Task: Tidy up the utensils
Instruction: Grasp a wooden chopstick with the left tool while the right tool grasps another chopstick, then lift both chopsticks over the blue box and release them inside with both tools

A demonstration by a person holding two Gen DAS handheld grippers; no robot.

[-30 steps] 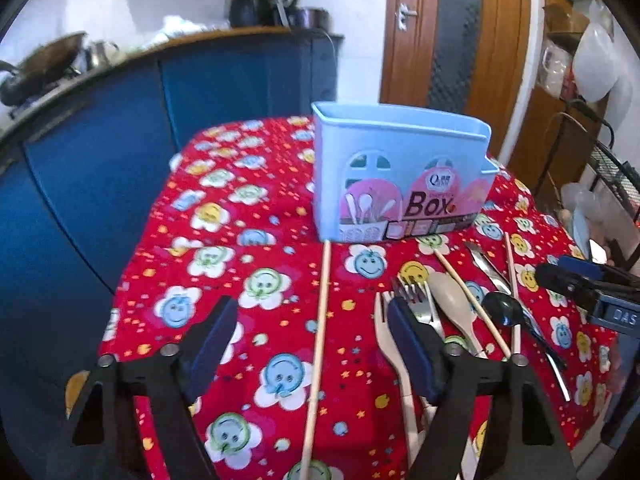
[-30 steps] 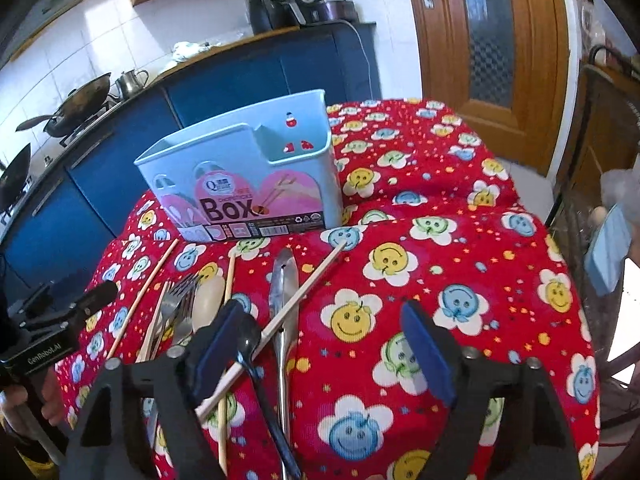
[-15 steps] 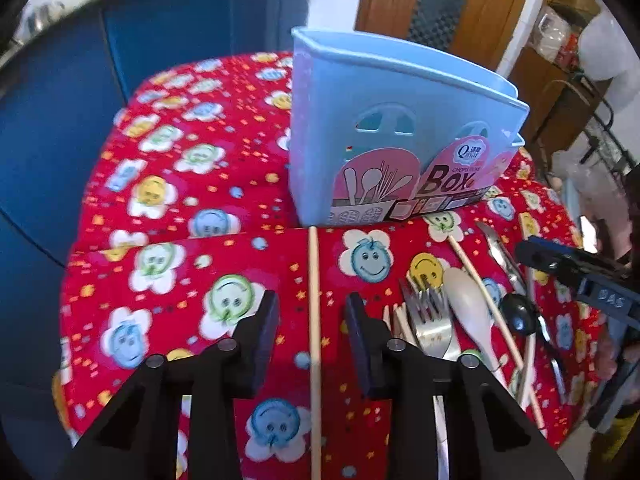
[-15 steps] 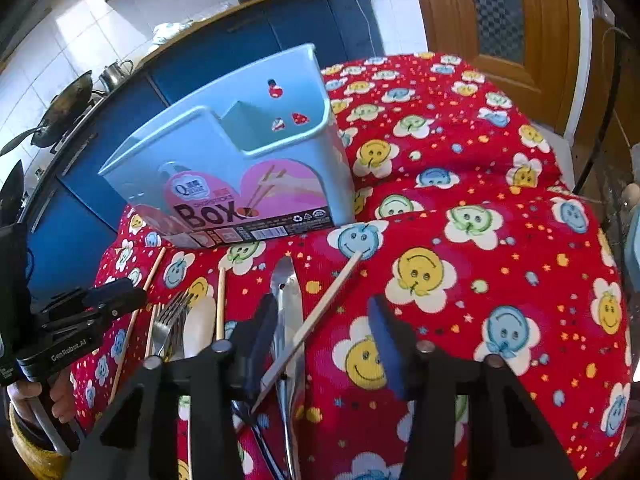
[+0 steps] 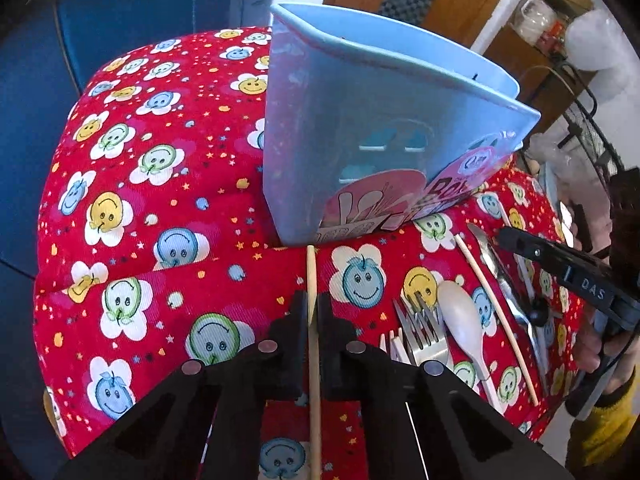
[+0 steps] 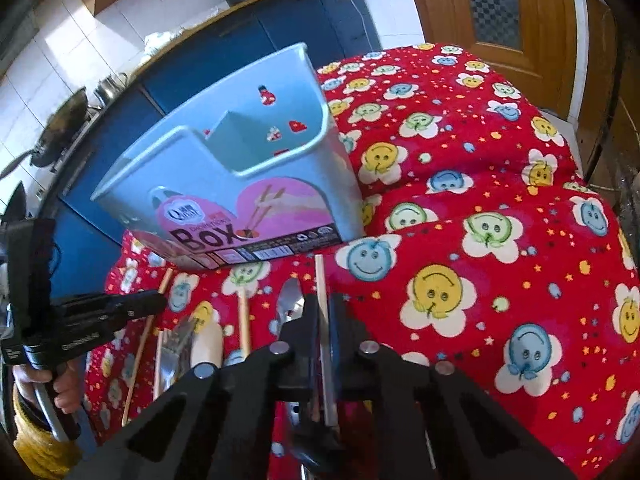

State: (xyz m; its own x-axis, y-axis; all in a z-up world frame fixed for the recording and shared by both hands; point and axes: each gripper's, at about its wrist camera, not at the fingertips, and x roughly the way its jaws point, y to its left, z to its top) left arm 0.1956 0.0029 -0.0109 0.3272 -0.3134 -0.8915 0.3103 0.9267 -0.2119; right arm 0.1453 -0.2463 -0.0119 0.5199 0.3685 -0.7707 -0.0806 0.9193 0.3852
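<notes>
A light blue utensil box [image 5: 384, 136] stands on the red smiley tablecloth [image 5: 132, 216]; it also shows in the right wrist view [image 6: 248, 184]. My left gripper [image 5: 313, 312] is shut on a wooden chopstick [image 5: 311, 268] that points toward the box's base. My right gripper [image 6: 324, 312] is shut on another wooden chopstick [image 6: 320, 276], also aimed at the box. Between them lie forks [image 5: 416, 328], a white spoon [image 5: 460, 316], a steel utensil [image 5: 500, 268] and a further chopstick [image 5: 492, 312].
Blue kitchen cabinets [image 6: 224, 52] with a wok [image 6: 56, 128] and appliances stand behind the table. A wooden door [image 6: 504, 4] is at the far right. The cloth's right half [image 6: 500, 200] holds no utensils.
Both grippers have moved down and forward toward the box and closed, each clamping on a chopstick. One second ago both were wide open above the utensils.
</notes>
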